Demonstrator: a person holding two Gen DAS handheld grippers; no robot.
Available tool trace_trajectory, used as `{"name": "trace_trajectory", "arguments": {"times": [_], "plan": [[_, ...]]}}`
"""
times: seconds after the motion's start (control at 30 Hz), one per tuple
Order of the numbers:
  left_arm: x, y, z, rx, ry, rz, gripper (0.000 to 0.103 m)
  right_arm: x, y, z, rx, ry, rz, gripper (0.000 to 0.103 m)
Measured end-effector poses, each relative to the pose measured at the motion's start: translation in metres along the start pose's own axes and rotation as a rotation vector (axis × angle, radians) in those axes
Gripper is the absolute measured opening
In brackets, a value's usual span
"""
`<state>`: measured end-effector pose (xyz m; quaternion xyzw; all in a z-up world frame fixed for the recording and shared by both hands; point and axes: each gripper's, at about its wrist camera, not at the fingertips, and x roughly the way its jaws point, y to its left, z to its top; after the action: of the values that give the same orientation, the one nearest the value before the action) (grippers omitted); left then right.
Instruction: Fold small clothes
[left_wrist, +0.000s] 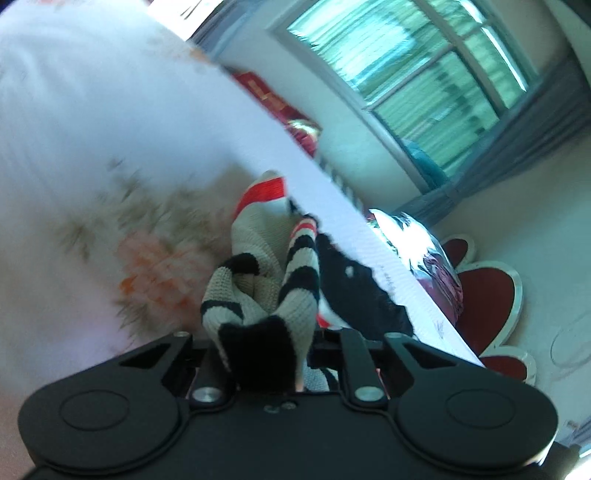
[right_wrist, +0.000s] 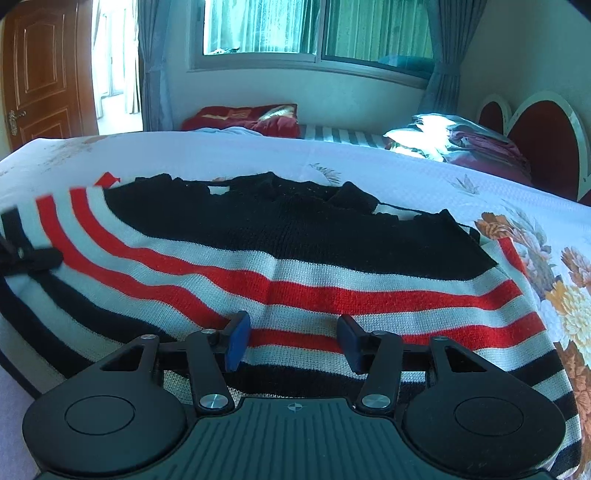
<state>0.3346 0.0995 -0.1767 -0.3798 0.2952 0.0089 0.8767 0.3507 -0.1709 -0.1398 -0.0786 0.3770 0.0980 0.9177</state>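
Observation:
A small knitted sweater (right_wrist: 295, 254) with a black top and red, white and black stripes lies spread on the bed. My right gripper (right_wrist: 293, 341) is open just above its lower striped part, blue pads apart, holding nothing. My left gripper (left_wrist: 273, 339) is shut on a bunched sleeve (left_wrist: 273, 288) of the sweater, striped beige and black with a black cuff, lifted off the bed; the fingertips are hidden by the fabric. The left gripper also shows at the left edge of the right wrist view (right_wrist: 22, 258), at the sweater's side.
The bed has a white sheet with a flower print (right_wrist: 569, 306). Red pillows (right_wrist: 243, 116) and a pile of bedding (right_wrist: 454, 142) lie at the far side. A red heart-shaped headboard (right_wrist: 546, 140) stands at right. A window (right_wrist: 314, 29) and a wooden door (right_wrist: 44, 70) are behind.

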Motion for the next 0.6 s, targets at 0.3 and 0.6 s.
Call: {"name": "trace_trajectory", "arguments": {"times": [0.3, 0.6], "plan": [[-0.009, -0.102, -0.003, 0.304, -0.054, -0.076, 0.014, -0.007, -0.019, 0.008, 0.019, 0.002, 0.081, 0.053], [0.027, -0.218, -0.087, 0.667, 0.067, -0.227, 0.014, -0.063, -0.148, 0.005, 0.231, -0.019, 0.045, 0.053]]}}
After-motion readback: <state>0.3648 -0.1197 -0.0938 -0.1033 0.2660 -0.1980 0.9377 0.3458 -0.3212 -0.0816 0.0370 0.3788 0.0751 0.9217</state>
